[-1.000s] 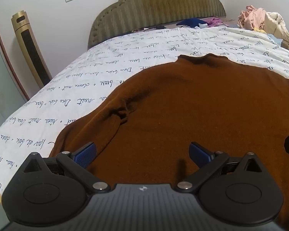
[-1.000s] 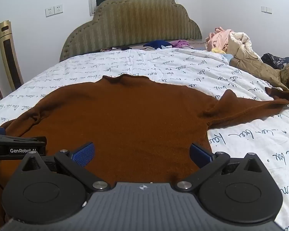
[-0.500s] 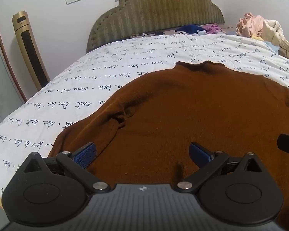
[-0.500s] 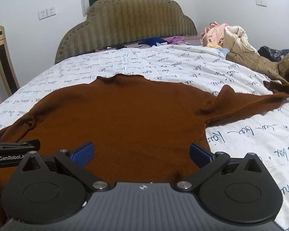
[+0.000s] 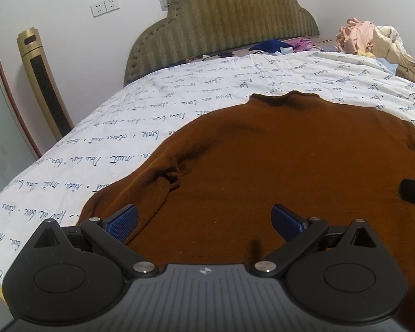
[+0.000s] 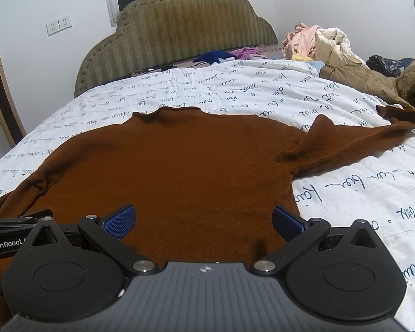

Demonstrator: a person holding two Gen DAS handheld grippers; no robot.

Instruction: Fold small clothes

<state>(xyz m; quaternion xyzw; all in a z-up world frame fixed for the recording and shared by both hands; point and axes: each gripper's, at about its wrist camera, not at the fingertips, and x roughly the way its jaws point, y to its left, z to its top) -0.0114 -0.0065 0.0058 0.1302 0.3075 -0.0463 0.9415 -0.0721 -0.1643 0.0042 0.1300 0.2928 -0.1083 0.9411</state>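
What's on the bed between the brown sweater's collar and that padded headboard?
Only bare script-printed bedsheet between the sweater's collar and the headboard, then some dark and purple clothes at its foot; the right wrist view shows it.

brown sweater (image 6: 179,166) | long-sleeved, knit | spread flat on bed, collar far, hem near | right sleeve stretched out right, left sleeve bunched near-left
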